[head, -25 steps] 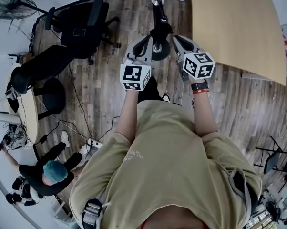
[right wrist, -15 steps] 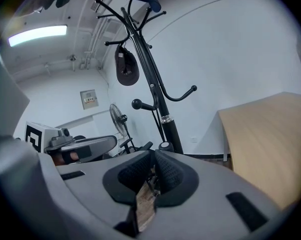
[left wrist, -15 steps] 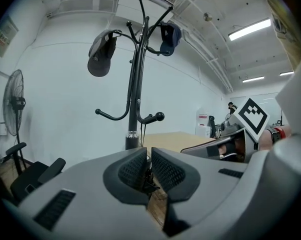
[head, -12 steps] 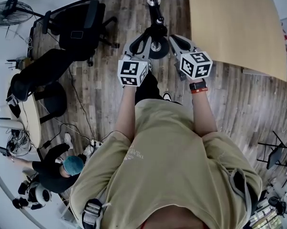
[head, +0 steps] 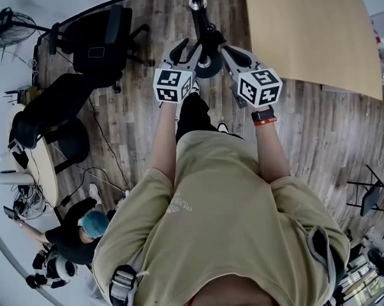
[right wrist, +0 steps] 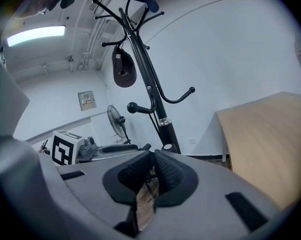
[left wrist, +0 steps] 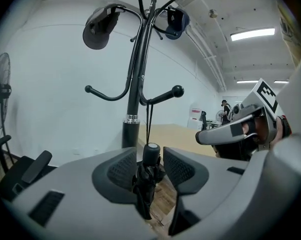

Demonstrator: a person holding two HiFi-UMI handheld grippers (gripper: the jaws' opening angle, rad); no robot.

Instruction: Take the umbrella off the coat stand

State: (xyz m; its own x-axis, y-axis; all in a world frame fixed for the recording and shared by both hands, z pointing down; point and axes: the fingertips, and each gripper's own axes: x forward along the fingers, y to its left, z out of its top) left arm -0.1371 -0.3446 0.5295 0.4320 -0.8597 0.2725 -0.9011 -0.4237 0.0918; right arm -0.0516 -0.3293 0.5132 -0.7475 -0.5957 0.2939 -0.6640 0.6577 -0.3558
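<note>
A black coat stand (left wrist: 134,84) rises ahead, and its base (head: 208,65) lies between my two grippers in the head view. A folded black umbrella (left wrist: 145,179) hangs by a thin strap (left wrist: 148,124) from a low hook (left wrist: 163,95). My left gripper (left wrist: 149,166) is open with the umbrella's capped handle between its pads; its jaws have just been opening. My right gripper (right wrist: 151,156) is shut beside the pole (right wrist: 153,99), its pads meeting at the tips. Just beyond them shows the umbrella cap (right wrist: 168,147). A thin dark cord shows below the pads; whether it is gripped is unclear.
Two hats (left wrist: 100,26) (left wrist: 173,20) hang on the upper hooks. A wooden table (head: 307,30) stands right of the stand, with office chairs (head: 103,37) and a fan (head: 7,21) to the left. A person (head: 83,228) crouches on the floor at lower left.
My left gripper has moved forward toward the stand's base and its fingers have spread apart. The right gripper has stayed where it was.
</note>
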